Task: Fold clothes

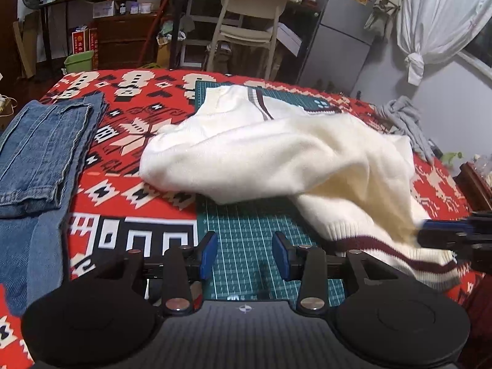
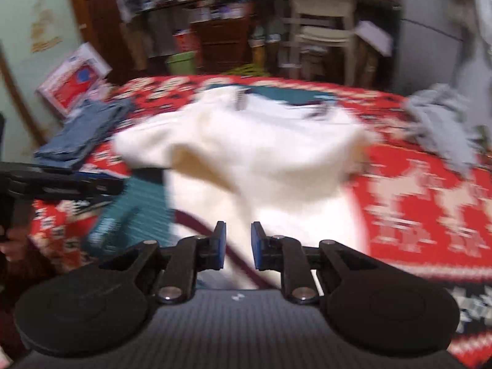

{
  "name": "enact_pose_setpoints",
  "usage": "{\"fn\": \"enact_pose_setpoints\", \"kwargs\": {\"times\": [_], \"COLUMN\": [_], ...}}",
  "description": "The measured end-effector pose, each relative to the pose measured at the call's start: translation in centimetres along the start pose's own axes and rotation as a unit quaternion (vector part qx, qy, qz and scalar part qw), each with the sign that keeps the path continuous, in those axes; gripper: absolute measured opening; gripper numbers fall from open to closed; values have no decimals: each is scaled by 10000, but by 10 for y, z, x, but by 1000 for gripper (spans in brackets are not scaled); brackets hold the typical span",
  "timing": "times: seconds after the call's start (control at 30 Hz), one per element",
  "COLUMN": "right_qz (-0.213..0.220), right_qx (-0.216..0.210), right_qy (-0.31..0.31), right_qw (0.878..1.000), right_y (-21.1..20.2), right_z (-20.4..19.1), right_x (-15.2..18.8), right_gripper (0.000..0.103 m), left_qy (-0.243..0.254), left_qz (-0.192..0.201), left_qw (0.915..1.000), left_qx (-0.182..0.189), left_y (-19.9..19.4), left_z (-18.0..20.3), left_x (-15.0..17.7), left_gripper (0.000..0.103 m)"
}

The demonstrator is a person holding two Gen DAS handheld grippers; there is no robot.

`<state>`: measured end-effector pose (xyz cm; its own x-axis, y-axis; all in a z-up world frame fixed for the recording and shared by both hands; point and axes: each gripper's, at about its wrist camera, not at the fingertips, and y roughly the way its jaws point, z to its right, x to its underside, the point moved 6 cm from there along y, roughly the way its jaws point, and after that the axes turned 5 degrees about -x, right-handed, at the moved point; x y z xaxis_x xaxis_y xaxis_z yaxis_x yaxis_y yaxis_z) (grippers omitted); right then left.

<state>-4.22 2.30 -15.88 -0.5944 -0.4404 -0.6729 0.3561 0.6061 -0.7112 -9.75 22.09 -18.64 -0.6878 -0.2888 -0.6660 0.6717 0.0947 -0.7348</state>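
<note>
A white knit sweater [image 1: 276, 153] with maroon stripes lies crumpled on a green cutting mat [image 1: 246, 224]. My left gripper [image 1: 245, 253] hangs open over the bare mat just in front of the sweater, with nothing between its blue pads. At the right edge of this view, my right gripper [image 1: 430, 230] holds the sweater's striped hem [image 1: 384, 246], which is lifted and pulled toward it. The right wrist view is blurred. There the right gripper [image 2: 238, 246] has white sweater [image 2: 246, 153] cloth and a maroon stripe between its narrowly set fingers. The left gripper [image 2: 77, 181] shows at the left.
Everything rests on a red patterned blanket [image 1: 129, 141]. Folded blue jeans [image 1: 43, 153] lie at the left, and a grey garment [image 1: 406, 123] sits crumpled at the far right. Beyond the far edge stand a chair [image 1: 249, 15], cluttered shelves and a fridge.
</note>
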Motion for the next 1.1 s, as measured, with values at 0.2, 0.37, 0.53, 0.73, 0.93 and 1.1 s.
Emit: {"fn": "enact_pose_setpoints", "kwargs": {"times": [0.2,0.37,0.53,0.73,0.93,1.1], "right_qz": [-184,-304,-287,-196,-308,-511], "right_qx": [-443,-125,74,347,-425,-984], "right_qy": [-445,-782,-939,-1300,-77,96], "right_qw": [9979,9964,9951,9907,9986,9938], "right_y": [55,92,114,126,102,67], "right_z": [-54,-59,-47,-48,-30,-35], "right_x": [-7,-11,-15,-18,-25,-12], "right_gripper": [23,28,29,16,6,5], "left_qy": [-182,-365,-394,-448,-459,-442], "left_qz": [6,3,-57,-86,-37,-71], "left_qw": [9998,9993,9992,9990,9989,9990], "left_qx": [-53,-35,0,-6,-44,-33], "left_y": [-10,-13,-9,-7,-10,-7], "left_z": [-14,-22,-23,-27,-32,-30], "left_x": [5,5,7,8,7,8], "left_gripper": [39,39,39,39,39,39]}}
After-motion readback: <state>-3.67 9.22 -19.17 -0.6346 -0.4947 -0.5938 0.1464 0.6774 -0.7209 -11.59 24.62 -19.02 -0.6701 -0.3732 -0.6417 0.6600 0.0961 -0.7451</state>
